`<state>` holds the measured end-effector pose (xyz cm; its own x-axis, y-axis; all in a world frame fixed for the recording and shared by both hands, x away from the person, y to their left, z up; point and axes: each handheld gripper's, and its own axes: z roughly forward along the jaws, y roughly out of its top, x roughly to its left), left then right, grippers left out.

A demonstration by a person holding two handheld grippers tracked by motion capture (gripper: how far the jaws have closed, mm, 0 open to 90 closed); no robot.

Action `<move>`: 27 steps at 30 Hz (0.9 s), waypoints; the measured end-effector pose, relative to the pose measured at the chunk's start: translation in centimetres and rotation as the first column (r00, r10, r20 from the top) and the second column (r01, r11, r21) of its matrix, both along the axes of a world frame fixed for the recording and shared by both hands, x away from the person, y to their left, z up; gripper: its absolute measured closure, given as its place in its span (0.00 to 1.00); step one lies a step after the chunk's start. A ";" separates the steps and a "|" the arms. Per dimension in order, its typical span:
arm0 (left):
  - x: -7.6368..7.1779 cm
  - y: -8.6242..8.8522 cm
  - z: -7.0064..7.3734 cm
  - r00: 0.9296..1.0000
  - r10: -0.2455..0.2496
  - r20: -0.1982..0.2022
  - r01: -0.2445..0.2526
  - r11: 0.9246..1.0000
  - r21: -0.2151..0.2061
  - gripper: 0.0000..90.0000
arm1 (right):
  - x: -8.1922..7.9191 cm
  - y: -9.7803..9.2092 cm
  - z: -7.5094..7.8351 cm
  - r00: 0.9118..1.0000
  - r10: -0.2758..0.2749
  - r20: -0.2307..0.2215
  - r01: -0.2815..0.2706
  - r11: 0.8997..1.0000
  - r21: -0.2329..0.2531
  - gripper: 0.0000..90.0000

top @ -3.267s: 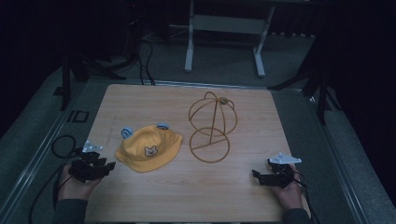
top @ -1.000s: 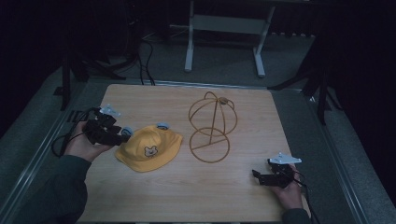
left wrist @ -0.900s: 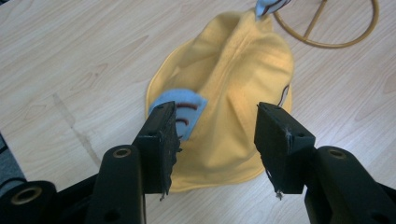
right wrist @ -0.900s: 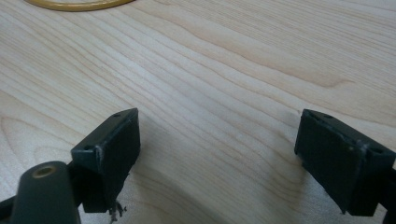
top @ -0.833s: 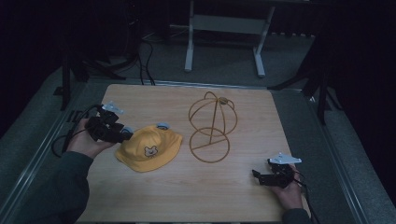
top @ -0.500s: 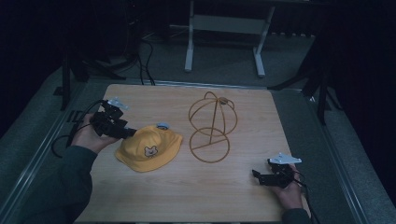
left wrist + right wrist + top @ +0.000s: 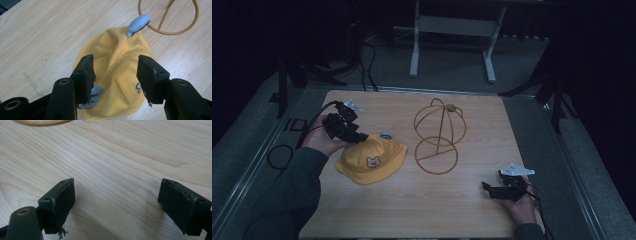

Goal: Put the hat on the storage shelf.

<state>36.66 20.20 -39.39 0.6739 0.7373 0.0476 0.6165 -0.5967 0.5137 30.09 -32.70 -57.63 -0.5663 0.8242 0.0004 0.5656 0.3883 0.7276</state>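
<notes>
While the left tool [image 7: 360,136] hovers at the far-left rim of the yellow cloth bucket hat [image 7: 371,159], the hat lies flat on the left half of the pale wooden bench [image 7: 472,210], beside the gold wire hat stand [image 7: 438,137]. Right tool [image 7: 488,187] rests near the right front corner. Left gripper view: jaws released, straddling the hat's crown, one blue fabric ear [image 7: 138,23] beyond. Right gripper view: jaws wide apart, bare wood between.

The table [image 7: 472,205] was pale, wood-grained, roughly square. On it lay a yellow hat [image 7: 371,159] with small blue ears — left of centre — and just beside it stood a gold wire hat stand [image 7: 438,137].
</notes>
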 end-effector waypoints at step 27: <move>3.6 -2.5 -3.9 0.988 -0.038 -0.149 0.053 0.994 0.095 0.52 | 0.0 0.0 0.0 1.000 0.003 0.001 -0.003 1.000 -0.002 0.16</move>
<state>40.28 17.66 -43.26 0.7118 0.7022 0.0165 0.6518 -0.6691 0.3570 30.10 -32.71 -57.63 -0.5685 0.8227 -0.0016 0.5639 0.3910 0.7274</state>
